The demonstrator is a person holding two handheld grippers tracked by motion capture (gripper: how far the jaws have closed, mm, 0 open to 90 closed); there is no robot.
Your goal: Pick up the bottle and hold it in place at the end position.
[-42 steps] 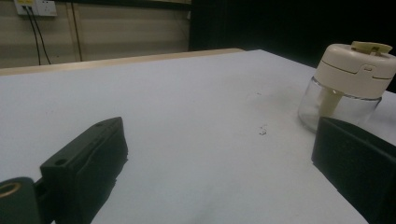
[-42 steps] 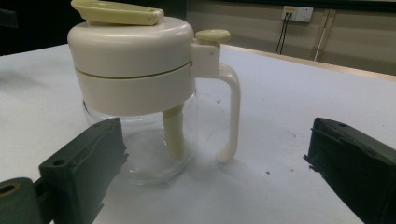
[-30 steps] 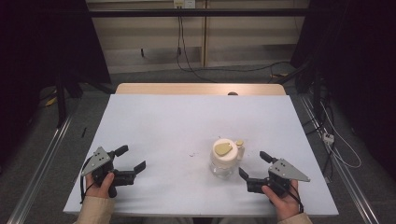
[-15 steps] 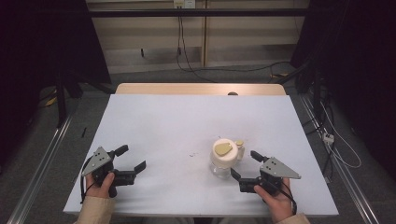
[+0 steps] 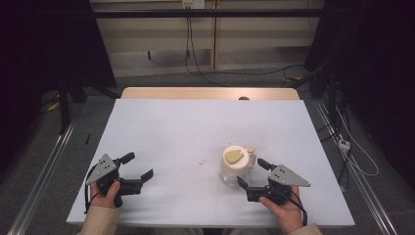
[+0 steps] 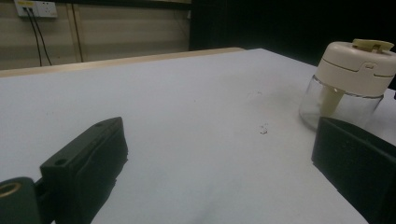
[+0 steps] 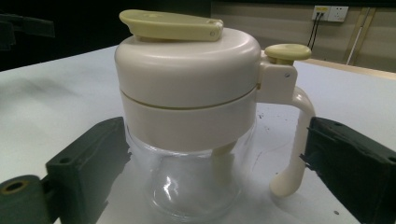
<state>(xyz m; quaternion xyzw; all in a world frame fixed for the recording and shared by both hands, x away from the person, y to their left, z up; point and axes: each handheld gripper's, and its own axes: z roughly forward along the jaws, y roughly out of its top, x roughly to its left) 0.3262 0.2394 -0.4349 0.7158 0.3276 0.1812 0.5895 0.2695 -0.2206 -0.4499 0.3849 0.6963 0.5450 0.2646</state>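
A small jar (image 5: 236,165) with a clear glass base, cream lid, yellow-green flap and a cream handle stands upright on the white table (image 5: 195,132), right of centre. My right gripper (image 5: 253,173) is open right beside it, one jaw at the glass base and one by the handle; in the right gripper view the jar (image 7: 187,116) sits between the jaws of the right gripper (image 7: 219,182), with contact unclear. My left gripper (image 5: 138,165) is open and holds nothing near the front left edge. In the left gripper view the jar (image 6: 351,79) stands far off to the right.
A wooden strip (image 5: 210,93) runs along the table's far edge. Cables (image 5: 195,49) and a wall socket (image 5: 192,4) lie beyond it. A few dark specks (image 5: 201,161) mark the table left of the jar.
My right gripper has moved left and forward, from a spot right of the jar to close against it, its jaws now on either side. The left gripper has stayed put.
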